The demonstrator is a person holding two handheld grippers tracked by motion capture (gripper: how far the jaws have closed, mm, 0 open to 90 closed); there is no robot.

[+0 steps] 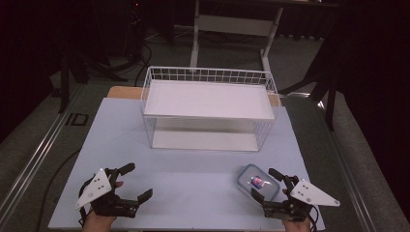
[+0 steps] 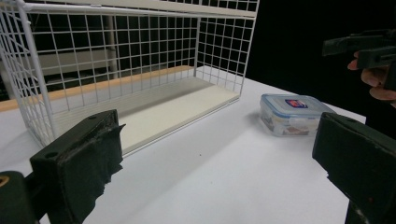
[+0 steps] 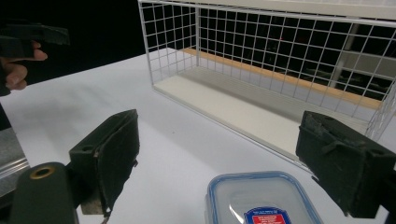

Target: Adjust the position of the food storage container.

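A small clear plastic box (image 1: 258, 181) with a blue-rimmed lid lies flat on the white table (image 1: 193, 183), near its front right corner. The lid is on and bears a red and blue label at its middle. Behind it, toward the table's far side, stands a white wire rack (image 1: 209, 107) with two white shelves, its open front facing the box, both shelves bare.

"ID" marking (image 1: 77, 119) on floor left of table; container lid label (image 3: 267, 216) (red-blue) unreadable.
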